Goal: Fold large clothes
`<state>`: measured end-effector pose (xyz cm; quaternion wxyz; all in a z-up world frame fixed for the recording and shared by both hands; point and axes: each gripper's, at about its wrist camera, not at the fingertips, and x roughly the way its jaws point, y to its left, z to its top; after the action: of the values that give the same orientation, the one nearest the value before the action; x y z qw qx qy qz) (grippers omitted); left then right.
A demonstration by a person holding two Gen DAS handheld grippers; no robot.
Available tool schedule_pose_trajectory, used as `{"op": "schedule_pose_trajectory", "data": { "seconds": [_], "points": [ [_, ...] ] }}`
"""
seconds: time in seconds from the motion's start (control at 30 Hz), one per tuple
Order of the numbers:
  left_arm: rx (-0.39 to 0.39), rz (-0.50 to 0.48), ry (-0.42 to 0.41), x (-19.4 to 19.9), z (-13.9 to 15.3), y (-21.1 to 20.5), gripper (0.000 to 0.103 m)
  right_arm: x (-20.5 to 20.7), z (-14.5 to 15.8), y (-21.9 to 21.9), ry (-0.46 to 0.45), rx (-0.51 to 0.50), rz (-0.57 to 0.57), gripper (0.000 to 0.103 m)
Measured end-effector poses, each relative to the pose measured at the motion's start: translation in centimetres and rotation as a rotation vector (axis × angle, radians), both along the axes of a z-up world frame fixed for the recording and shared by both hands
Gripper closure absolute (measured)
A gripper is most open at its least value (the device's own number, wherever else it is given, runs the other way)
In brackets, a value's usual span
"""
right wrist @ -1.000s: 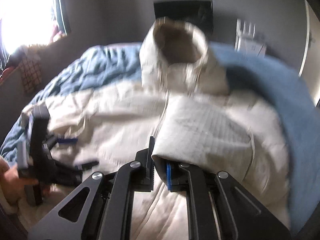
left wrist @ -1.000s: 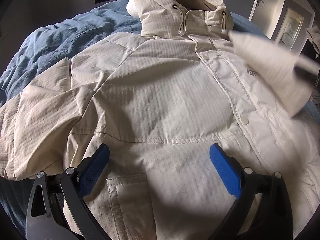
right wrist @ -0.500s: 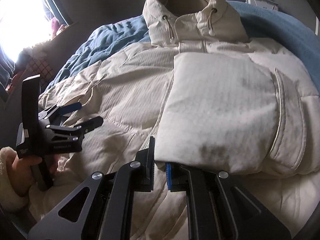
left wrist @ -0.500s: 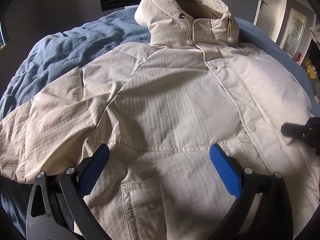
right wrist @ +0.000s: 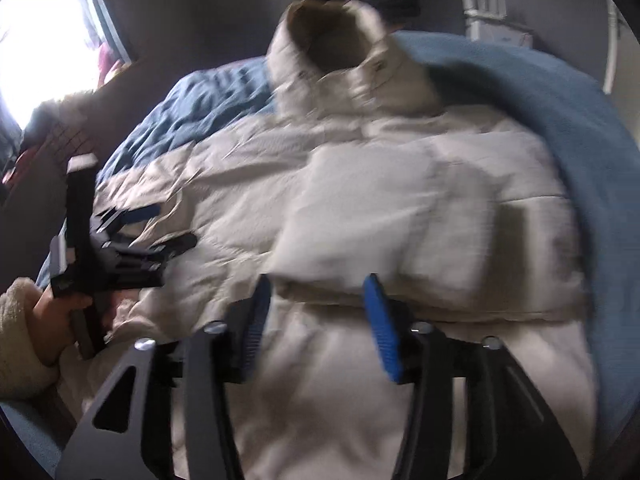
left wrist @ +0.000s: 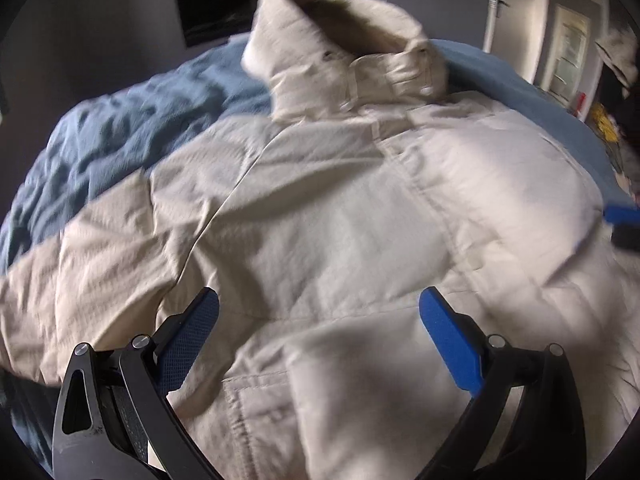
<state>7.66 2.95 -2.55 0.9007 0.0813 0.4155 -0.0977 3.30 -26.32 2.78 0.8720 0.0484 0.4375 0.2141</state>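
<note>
While both are hovering released over the jacket (left wrist: 340, 220), left tool (left wrist: 316, 320) and right tool (right wrist: 316, 320) are pointing toward 12 o'clock.

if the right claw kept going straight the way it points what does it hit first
Most likely the folded sleeve, lying just ahead of the open right claw on the jacket. Blur leaves depth uncertain.

Dim room, lit mainly by a blown-out window (right wrist: 44, 44) at upper left in the right wrist view. Motion blur across both views, heaviest on the jacket (left wrist: 340, 216) and its hood (right wrist: 340, 56). Soft shadows pooled under the jaws. Strong fisheye curvature and dark vignetting at every edge.
</note>
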Motion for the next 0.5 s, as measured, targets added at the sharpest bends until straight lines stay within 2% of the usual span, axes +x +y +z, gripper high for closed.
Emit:
{"op": "schedule_pose_trajectory", "data": {
  "seconds": [0.1,0.17,0.23,0.33,0.4,0.5],
  "points": [
    [0.022,-0.081,-0.045,-0.9,0.9,-2.2,0.006,0.7,0.7,-3.8,-0.004,0.021,-0.114,0.055],
    [0.040,-0.141,-0.067,-1.6,1.3,-3.7,0.006,1.5,1.2,-6.9,-0.001,0.072,-0.215,0.055],
    [0.045,-0.189,-0.061,-2.0,1.5,-5.0,0.006,2.2,1.7,-9.7,-0.005,0.106,-0.298,0.054],
    [0.015,-0.276,-0.028,-2.1,1.8,-7.4,0.006,2.9,1.7,-12.4,-0.029,0.078,-0.381,0.051],
    [0.052,-0.353,-0.015,-1.9,2.0,-10.1,0.006,3.1,1.4,-13.5,-0.039,0.059,-0.415,0.051],
    [0.132,-0.455,-0.042,-2.2,2.3,-14.2,0.006,3.5,-0.2,-15.1,-0.014,0.078,-0.457,0.051]
  ]
}}
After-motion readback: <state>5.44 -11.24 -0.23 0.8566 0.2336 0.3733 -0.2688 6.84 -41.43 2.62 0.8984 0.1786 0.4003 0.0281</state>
